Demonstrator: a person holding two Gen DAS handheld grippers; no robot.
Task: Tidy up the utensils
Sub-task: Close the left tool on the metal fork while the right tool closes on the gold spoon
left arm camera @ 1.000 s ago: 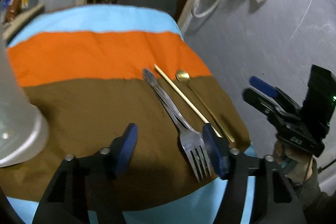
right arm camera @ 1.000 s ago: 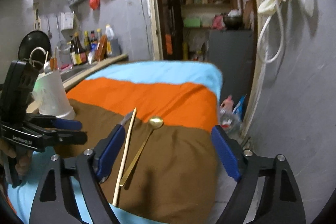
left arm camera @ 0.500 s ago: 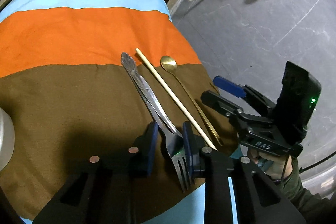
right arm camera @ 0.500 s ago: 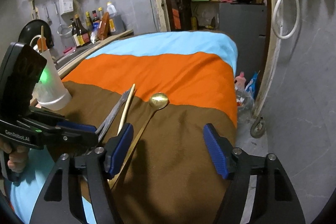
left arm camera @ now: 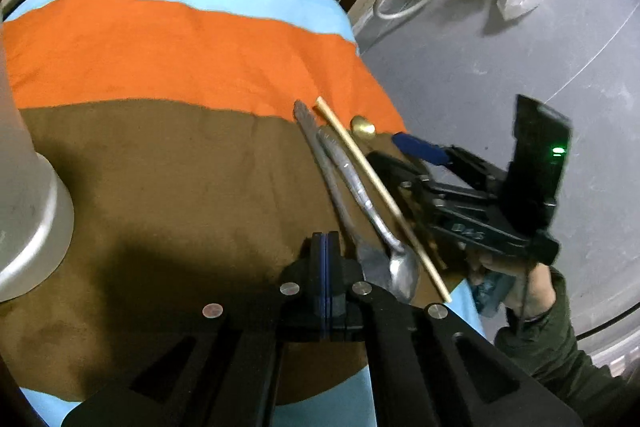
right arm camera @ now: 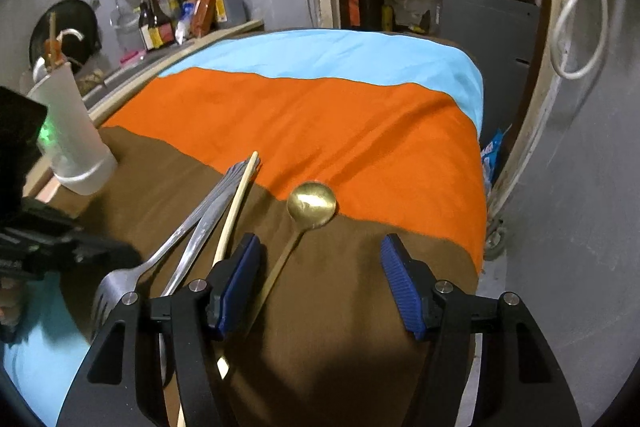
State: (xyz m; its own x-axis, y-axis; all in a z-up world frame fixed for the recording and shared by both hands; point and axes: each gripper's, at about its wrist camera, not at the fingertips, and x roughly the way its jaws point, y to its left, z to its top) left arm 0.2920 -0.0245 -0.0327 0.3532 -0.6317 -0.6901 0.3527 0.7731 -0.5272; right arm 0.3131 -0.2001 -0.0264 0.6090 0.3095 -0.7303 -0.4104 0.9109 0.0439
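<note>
The left tongs were pressed fully together on nothing, just beside the fork on the tabletop. The right tongs stood wide over the gold spoon, whose handle end they hid; the chopstick ran under them.

Cloth – blue, orange, brown bands; spoon gold; fork silver.

Dim indoor light, w/ colours of the striped cloth still vivid. Heavy fisheye warp: walls & door frame bow at edges, black vignette in corners. Dark soft shadows pool on cloth just ahead of both cams. Gold spoon shows mild glare. Background shelves soft, slightly noisy; some motion blur.
</note>
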